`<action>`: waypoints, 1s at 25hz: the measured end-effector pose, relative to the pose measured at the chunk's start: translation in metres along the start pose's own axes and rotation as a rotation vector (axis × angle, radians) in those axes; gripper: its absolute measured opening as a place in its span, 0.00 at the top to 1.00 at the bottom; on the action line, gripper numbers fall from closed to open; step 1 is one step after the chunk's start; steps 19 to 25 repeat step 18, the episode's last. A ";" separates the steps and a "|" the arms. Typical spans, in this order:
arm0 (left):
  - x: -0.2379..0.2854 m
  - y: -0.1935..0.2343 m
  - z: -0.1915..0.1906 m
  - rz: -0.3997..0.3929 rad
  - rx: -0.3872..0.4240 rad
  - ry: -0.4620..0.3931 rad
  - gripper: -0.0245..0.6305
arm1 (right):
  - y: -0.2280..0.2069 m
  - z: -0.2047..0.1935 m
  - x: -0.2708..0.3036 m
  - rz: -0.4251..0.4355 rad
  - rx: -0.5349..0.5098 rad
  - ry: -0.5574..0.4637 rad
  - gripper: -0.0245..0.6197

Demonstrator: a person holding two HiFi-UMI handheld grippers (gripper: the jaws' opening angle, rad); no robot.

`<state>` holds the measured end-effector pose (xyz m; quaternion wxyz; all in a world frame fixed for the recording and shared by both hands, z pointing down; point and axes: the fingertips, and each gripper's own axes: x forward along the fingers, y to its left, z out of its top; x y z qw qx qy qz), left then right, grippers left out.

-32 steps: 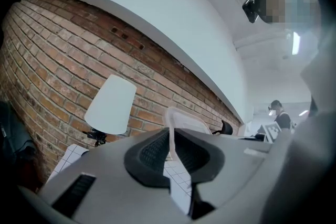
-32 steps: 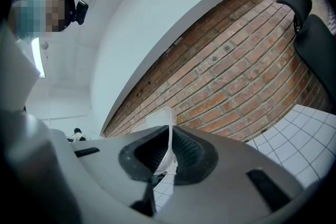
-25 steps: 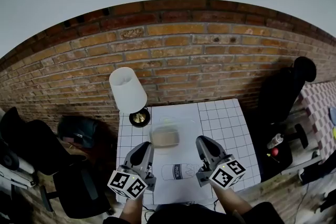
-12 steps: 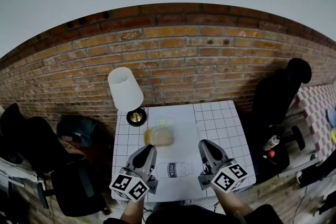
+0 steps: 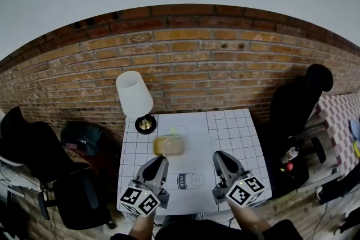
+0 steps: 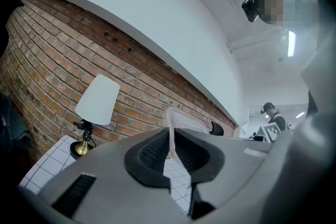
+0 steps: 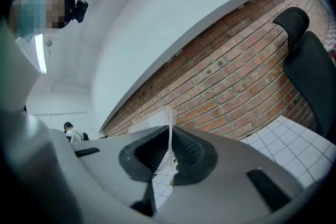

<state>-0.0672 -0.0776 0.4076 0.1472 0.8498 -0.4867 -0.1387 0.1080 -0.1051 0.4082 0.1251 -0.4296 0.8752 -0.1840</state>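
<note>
Status: both grips look made. Left gripper (image 6: 170, 144): jaws pressed onto a thin upright edge of the clear plastic bag (image 6: 181, 122) (reads as a bag; could be a thin tub). Right gripper (image 7: 170, 147): jaws likewise pinching the opposite edge. The plastic spans the gap between the 2 sets of jaws and looks to be off the bench (image 5: 239, 126), though whether it is fully clear cannot be told. A yellowish lump (image 5: 169, 145) shows ahead of the left jaws, in or under the plastic; which, I cannot tell. The milk-bottle print (image 5: 189, 180) lies on the bench between and below the jaws. The table lamp (image 6: 97, 102) stands ahead-left of the left jaws, and a black chair (image 7: 310, 71) is off to the right of the right jaws. Judged left to do: anything beyond holding the plastic. Against 1.3 s ago: the lamp sits lower and further left in the left gripper view, more gridded bench shows in both gripper views, and the grips are unchanged. Against 1.0 s ago, the lump has drifted slightly left in the head view.
</note>
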 end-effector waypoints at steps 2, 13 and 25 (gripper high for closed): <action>-0.001 -0.001 -0.001 0.001 -0.001 0.001 0.91 | 0.001 0.001 0.000 -0.007 -0.001 0.004 0.94; 0.000 0.003 -0.006 0.003 0.003 0.013 0.90 | -0.001 -0.004 0.001 -0.017 0.008 0.009 0.94; 0.003 0.006 -0.006 0.007 0.001 0.013 0.91 | -0.003 -0.003 0.004 -0.013 0.006 0.009 0.94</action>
